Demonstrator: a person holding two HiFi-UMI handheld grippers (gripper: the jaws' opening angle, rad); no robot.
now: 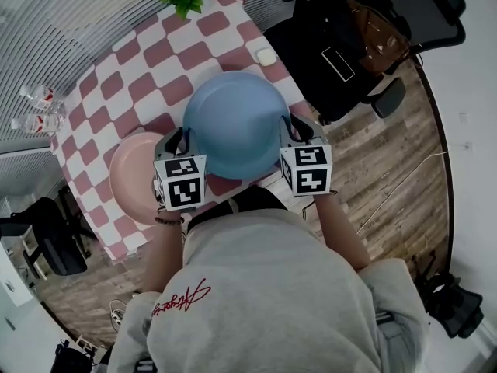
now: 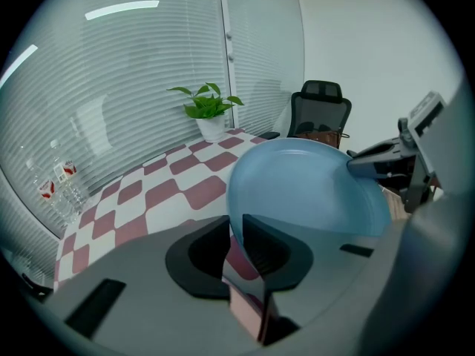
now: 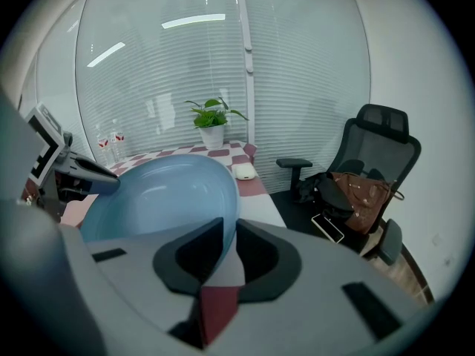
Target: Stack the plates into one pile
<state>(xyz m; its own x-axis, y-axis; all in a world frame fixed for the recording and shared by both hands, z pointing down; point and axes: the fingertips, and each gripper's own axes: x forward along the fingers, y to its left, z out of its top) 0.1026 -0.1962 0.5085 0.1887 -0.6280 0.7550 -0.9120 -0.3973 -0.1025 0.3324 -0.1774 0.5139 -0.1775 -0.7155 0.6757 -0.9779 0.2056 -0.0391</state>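
Two claws: left claw (image 1: 178, 138) and right claw (image 1: 292, 127) clamp opposite rims of blue plate (image 1: 233, 123).
Blue plate: over counter's (image 1: 147, 61) near edge.
Pink plate (image 1: 130, 173): counter's near-left corner.

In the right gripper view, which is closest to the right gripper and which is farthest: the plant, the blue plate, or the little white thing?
1. blue plate, its rim between the jaws of the right gripper.
2. little white thing, on the table just past the plate.
3. potted plant, at the table's far end.
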